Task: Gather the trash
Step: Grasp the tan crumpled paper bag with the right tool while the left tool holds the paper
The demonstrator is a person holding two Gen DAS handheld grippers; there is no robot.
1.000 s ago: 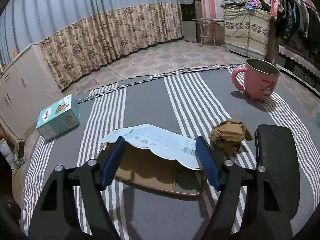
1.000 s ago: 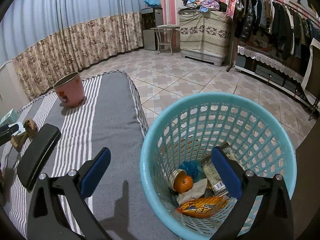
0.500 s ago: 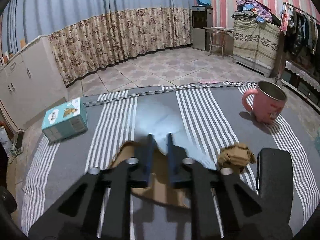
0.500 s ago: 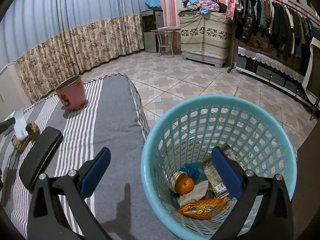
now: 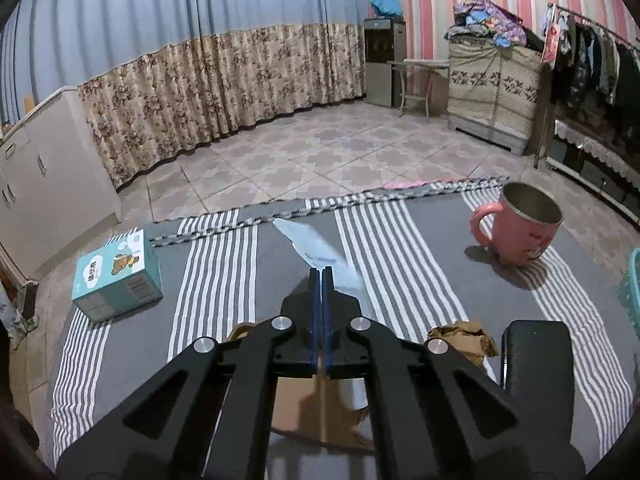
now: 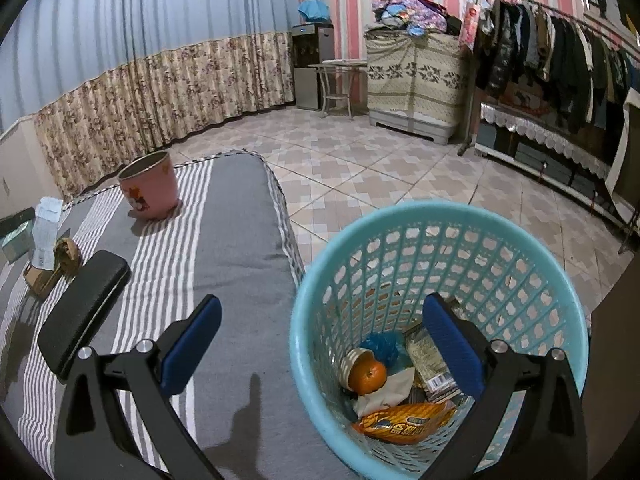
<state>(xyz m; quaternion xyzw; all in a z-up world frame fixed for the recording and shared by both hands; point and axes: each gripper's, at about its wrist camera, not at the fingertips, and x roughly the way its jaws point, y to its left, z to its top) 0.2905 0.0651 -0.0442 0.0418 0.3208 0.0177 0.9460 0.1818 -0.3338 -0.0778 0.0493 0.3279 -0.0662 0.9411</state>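
Note:
My left gripper [image 5: 321, 276] is shut on a white printed paper sheet [image 5: 316, 248], which stands pinched upright past the fingertips. A flat brown cardboard piece [image 5: 304, 408] hangs on under the sheet, on the striped grey cushion [image 5: 400, 248]. A crumpled brown paper wad [image 5: 464, 340] lies just right of the gripper. In the right wrist view the sheet [image 6: 46, 232] rises from the cardboard [image 6: 40, 280] at far left. My right gripper [image 6: 322, 312] is open and holds nothing, astride the near rim of a light-blue trash basket [image 6: 440, 216] with an orange [image 6: 368, 376] and wrappers inside.
A pink mug [image 5: 520, 228] stands at the cushion's far right. A black case [image 5: 536, 360] lies beside the wad. A teal box [image 5: 116, 276] sits at the left edge. The basket's rim [image 5: 630, 284] shows at far right. Tiled floor lies beyond.
The left jaws closed from wide open onto the white sheet and lifted it, so it now stands upright. The right gripper and the basket kept still.

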